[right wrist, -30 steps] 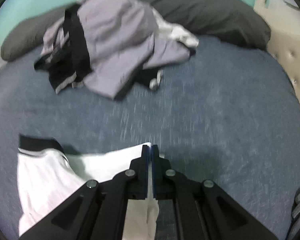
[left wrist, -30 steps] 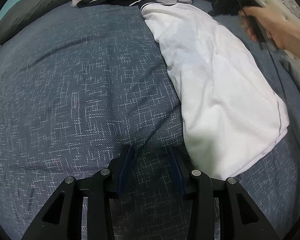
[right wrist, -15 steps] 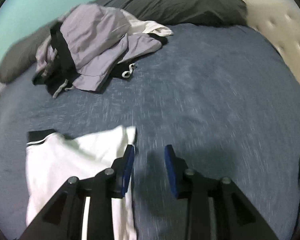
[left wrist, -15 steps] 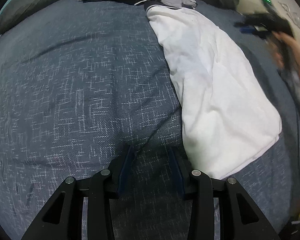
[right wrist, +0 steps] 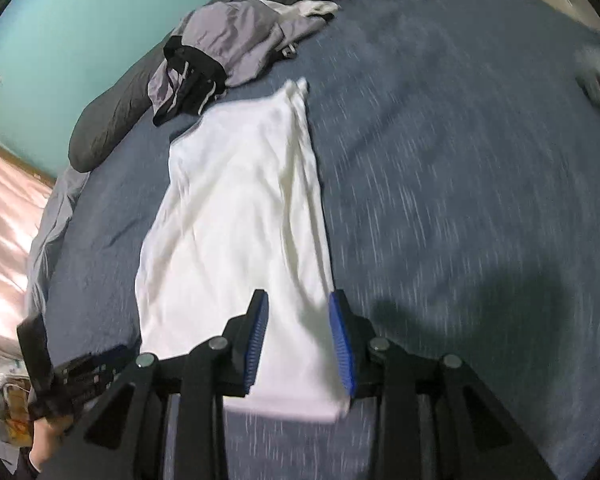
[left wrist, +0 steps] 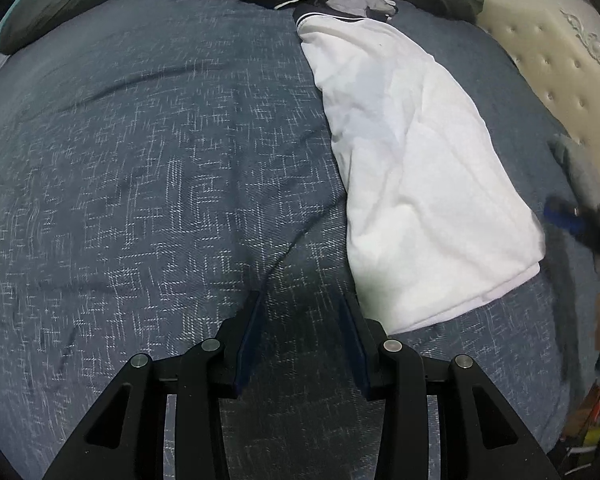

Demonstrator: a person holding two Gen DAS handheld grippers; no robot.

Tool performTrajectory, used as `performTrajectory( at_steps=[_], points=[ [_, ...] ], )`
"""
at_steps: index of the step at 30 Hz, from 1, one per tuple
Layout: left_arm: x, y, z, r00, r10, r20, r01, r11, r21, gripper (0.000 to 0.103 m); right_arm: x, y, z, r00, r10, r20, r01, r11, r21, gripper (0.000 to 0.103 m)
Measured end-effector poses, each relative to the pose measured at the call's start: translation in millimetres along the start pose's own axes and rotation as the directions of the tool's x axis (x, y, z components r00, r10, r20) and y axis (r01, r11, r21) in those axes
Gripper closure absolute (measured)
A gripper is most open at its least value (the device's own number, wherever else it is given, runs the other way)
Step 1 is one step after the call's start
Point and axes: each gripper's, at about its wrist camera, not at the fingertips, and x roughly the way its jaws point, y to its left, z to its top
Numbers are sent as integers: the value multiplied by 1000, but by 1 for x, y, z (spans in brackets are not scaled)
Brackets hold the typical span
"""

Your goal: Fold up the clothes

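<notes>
A white garment [left wrist: 416,168], folded into a long strip with a dark collar at its far end, lies on the blue bedspread [left wrist: 160,168]. It also shows in the right wrist view [right wrist: 236,216]. My left gripper [left wrist: 302,300] is open and empty, low over the bedspread just left of the strip's near end. My right gripper [right wrist: 298,300] is open above the strip's near right edge, touching nothing. The right gripper shows blurred at the right edge of the left wrist view [left wrist: 580,220].
A heap of grey and black clothes [right wrist: 228,52] lies at the far end by dark pillows [right wrist: 112,116]. A padded cream headboard [left wrist: 556,60] runs along the right. The teal wall [right wrist: 72,40] is behind the bed. Clutter sits off the bed's near edge [right wrist: 8,396].
My right gripper let go of the white garment's far corner, opened, and swung back to the strip's near end. My left gripper stayed open and shifted only slightly.
</notes>
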Motion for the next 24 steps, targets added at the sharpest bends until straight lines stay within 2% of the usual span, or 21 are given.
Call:
performTrajectory(
  at_steps=[3,13,14,17,18,20,24],
  points=[
    [-1,-1,-2,1000,-3,-5,3,1000,-9,61,-4,-8,-18,1000,11,7,-12,999,46,72],
    [-11,0,-15,999,-52,-9,51,998,-33,62,0,-17,-37,998,59,20,-60,993,102,72],
    [-12,-1,-16,998,-56,-9,55,998,-31,62,1,-16,-38,998,62,23,-64,993,97,73],
    [-16,-3,-19,998,-68,-5,68,997,-24,62,3,-13,-40,997,70,31,-73,994,82,90],
    [-17,-4,-20,998,-68,-5,68,997,-22,62,4,-13,-41,997,72,33,-74,994,79,93],
    [-17,-4,-22,997,-75,-6,75,997,-21,62,4,-12,-43,996,75,38,-78,994,79,98],
    [-13,-3,-27,994,-109,-28,108,993,-39,64,0,-15,-46,994,85,68,-92,991,102,100]
  ],
)
